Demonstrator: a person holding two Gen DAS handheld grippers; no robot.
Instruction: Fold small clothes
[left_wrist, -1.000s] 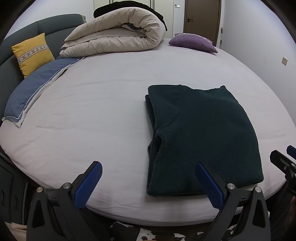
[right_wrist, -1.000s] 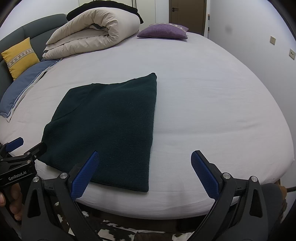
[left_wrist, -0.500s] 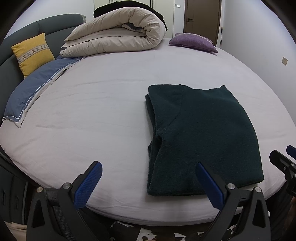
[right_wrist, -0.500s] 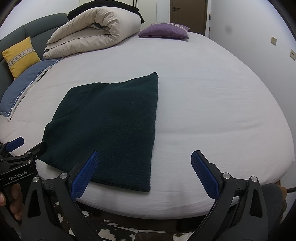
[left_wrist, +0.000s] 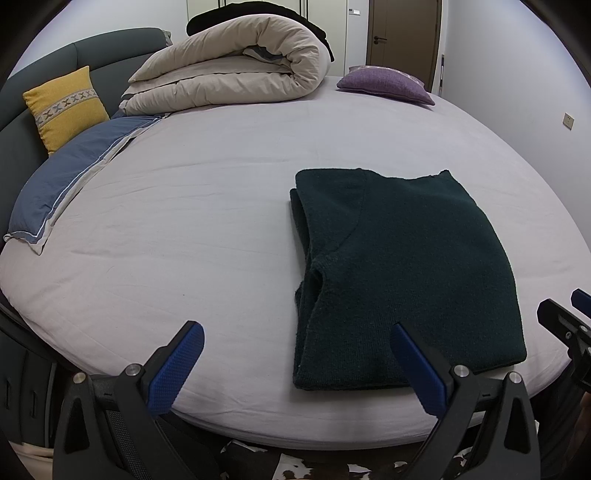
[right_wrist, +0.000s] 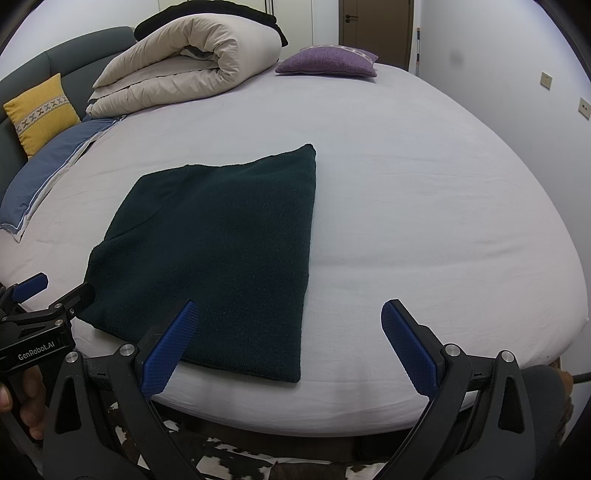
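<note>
- Almost nothing has moved over the last second: the dark green sweater (left_wrist: 402, 266) lies where it did, and I see only a slight creep forward in the right wrist view.
- It lies flat on the pale bedsheet (left_wrist: 192, 206) near the bed's front edge, already folded to a rectangle, with a doubled fold along its left side.
- My left gripper (left_wrist: 295, 365) hangs past the bed's edge with its claw spread wide, empty; the right gripper (right_wrist: 288, 343) is the same, gaping and holding nothing.
- My judgement: one more fold in half is due. I would bring each claw to a near corner, pinch all layers together, lift low and carry them evenly to the far edge so the stack does not skew.
- Count: one sweater, two grippers, one rolled beige duvet (left_wrist: 236, 70), one purple cushion (left_wrist: 384, 83), one yellow cushion (left_wrist: 64, 107), one blue pillow (left_wrist: 70, 177).
</note>
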